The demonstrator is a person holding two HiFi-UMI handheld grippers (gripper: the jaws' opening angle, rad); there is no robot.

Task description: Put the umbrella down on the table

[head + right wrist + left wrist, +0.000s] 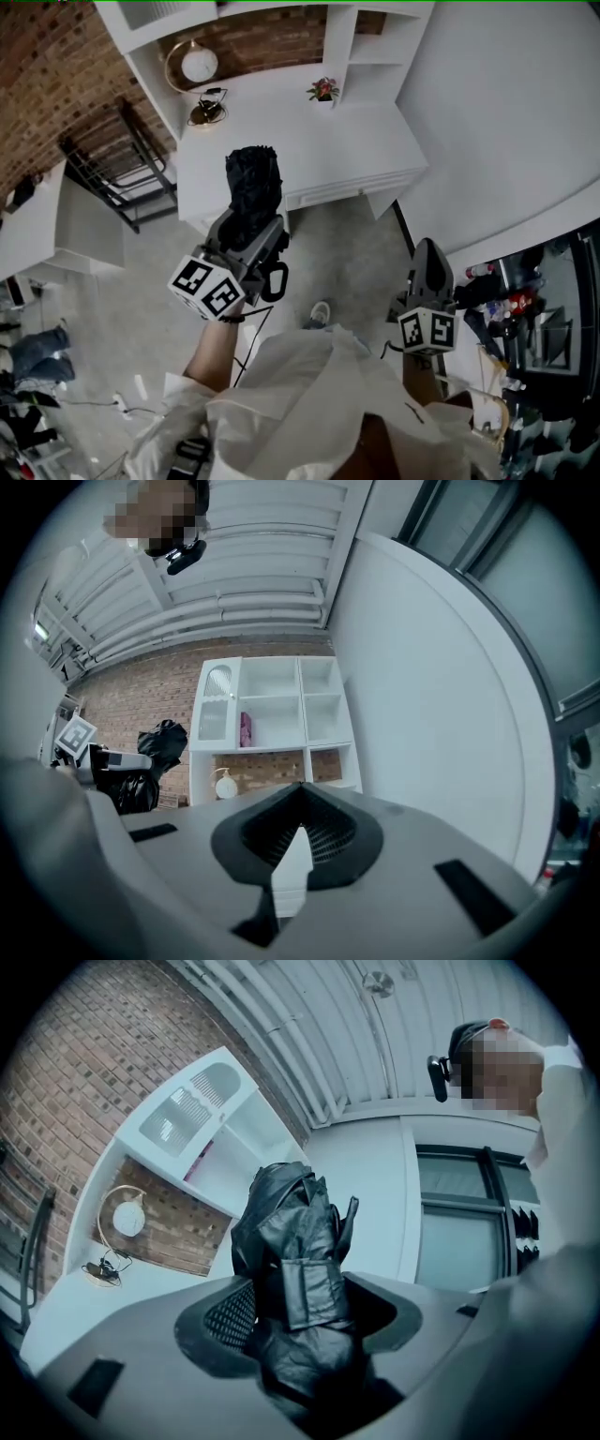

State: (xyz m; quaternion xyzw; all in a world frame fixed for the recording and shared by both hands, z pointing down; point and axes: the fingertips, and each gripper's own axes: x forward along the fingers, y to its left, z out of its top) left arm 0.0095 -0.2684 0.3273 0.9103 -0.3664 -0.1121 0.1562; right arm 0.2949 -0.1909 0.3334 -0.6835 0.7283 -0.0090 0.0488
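Observation:
A folded black umbrella (253,187) stands up out of my left gripper (253,232), held in the air in front of the person. In the left gripper view the jaws are shut on the umbrella (295,1241) around its strapped middle, and its crumpled top rises above them. The white table (309,141) lies just ahead, beyond the umbrella. My right gripper (431,251) hangs lower at the right with its jaws shut to a point and nothing in them. The right gripper view shows its own tips (300,789) meeting, and the umbrella (155,752) far off at the left.
On the table stand a round ringed lamp (195,64), a small gold stand (208,111) and a potted flower (323,90), under white shelves (272,710). A black metal rack (131,178) is at the left, a curved white wall (506,122) at the right.

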